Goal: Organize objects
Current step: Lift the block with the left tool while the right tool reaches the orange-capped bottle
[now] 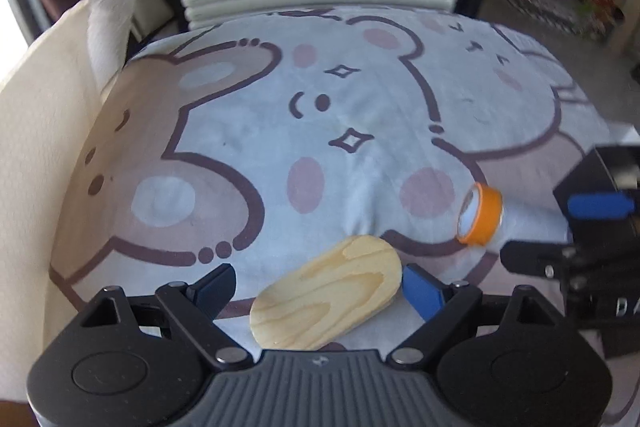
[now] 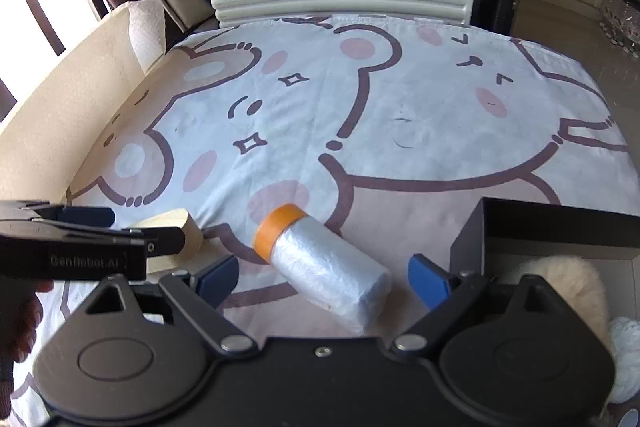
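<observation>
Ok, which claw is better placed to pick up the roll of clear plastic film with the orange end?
Right: the open right claw already straddles the plastic film roll; the left claw frames the oval wooden piece.

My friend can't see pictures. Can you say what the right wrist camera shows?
The open right gripper hovers around a plastic roll with an orange end, lying on a cartoon bear blanket. A black box sits right.

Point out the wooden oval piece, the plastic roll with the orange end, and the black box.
wooden oval piece (image 1: 326, 293), left wrist view, middle of its flat grained face.
plastic roll (image 2: 332, 269), right wrist view, middle of the clear film wrap.
black box (image 2: 560, 227), right wrist view, its far wall.
</observation>
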`<state>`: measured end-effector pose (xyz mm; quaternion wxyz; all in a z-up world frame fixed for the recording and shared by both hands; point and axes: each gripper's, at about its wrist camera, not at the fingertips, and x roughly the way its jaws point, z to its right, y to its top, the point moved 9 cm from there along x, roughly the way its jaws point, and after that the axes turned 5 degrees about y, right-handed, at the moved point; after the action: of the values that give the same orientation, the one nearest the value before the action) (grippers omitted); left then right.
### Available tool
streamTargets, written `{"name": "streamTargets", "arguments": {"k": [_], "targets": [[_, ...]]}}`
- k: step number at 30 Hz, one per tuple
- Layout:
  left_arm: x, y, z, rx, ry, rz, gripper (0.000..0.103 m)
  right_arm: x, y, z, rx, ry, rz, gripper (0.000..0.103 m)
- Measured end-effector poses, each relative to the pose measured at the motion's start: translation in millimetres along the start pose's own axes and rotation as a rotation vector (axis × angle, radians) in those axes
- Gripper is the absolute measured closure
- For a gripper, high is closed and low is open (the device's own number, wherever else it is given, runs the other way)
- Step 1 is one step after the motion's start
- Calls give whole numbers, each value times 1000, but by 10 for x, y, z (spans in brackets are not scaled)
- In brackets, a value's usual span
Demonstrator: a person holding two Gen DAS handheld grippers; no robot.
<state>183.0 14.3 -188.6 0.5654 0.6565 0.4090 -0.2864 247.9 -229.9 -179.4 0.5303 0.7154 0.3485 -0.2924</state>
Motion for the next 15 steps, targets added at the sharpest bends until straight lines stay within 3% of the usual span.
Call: {"name": "streamTargets", "arguments": {"k": [3,11,15], "targets": [[37,-80,74,83,-15,-13,18,22,-23,-5,-17,-9,-9,11],[101,-195,-3,37,-57,-69,27,55,-52,-29,-65,-23,-22,13],[89,-236,12,35,-83,-116,29,62,-82,-91,-63,23,-62,18]]}}
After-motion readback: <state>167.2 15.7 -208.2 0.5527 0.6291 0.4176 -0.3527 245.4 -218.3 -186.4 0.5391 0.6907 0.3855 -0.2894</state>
